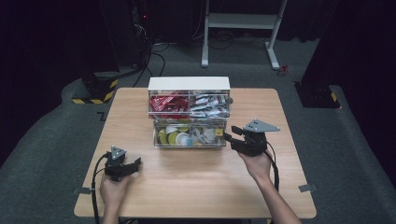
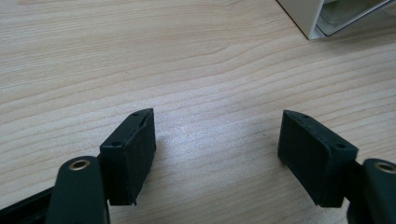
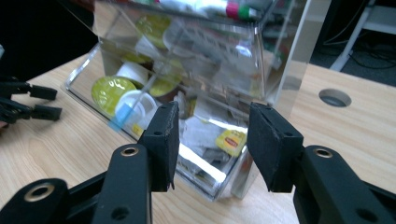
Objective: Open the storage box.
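Right gripper (image 3: 212, 144) jaws apart, empty, at the clear drawer's (image 3: 196, 140) right front corner.
Left gripper (image 1: 125, 167) open, idle, well left of the drawer; next: reach inside, likely for a tea bag (image 3: 230, 141).

- your high view is looking forward and down over the whole table (image 1: 196, 186).
- your right gripper view is facing the clear organizer (image 3: 196, 70) closely; both are sharing it.
- your left gripper view is hugging the tabletop.

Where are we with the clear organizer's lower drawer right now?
Done: the lower drawer of the clear plastic organizer stands pulled out, with yellow-lidded cups and tea bags on show. In hand: nothing. The right hand-held gripper, open, faces its tea-bag corner; the left hand-held gripper rests open on the wooden table. Left: probably picking or closing.
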Demonstrator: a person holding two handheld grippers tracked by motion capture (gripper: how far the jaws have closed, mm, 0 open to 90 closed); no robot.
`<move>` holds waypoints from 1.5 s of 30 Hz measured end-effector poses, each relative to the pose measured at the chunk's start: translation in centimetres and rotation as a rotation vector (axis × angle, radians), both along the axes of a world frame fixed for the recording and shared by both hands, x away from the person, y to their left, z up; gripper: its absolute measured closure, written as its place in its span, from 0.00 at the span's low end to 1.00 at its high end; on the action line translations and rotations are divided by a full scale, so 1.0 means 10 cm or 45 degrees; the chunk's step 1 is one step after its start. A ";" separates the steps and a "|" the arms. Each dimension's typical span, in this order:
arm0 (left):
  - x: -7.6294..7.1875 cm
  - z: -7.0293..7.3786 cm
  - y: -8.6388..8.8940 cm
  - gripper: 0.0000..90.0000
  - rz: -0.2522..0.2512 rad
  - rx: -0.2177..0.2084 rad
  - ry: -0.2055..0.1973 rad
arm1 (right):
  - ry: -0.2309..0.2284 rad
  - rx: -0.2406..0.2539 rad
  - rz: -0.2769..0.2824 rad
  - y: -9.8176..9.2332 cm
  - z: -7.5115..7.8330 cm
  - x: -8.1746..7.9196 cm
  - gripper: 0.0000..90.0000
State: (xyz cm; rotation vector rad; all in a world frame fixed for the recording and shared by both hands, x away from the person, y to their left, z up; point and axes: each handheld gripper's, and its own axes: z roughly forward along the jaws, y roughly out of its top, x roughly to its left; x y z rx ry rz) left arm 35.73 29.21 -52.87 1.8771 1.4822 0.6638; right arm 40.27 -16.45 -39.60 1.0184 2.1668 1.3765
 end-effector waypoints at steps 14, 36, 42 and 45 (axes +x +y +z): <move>0.00 0.00 0.00 0.31 -0.001 -0.002 0.002 | -0.029 0.014 0.067 0.08 0.24 0.09 0.68; 0.00 0.00 0.01 0.31 -0.002 -0.007 0.002 | -0.024 0.048 0.085 0.22 0.42 0.25 0.66; 0.00 0.00 0.01 0.31 -0.002 -0.007 0.003 | -0.004 0.054 0.069 0.22 0.42 0.32 0.66; 0.00 0.00 0.01 0.31 -0.002 -0.007 0.002 | -0.005 0.045 0.070 0.24 0.43 0.33 0.66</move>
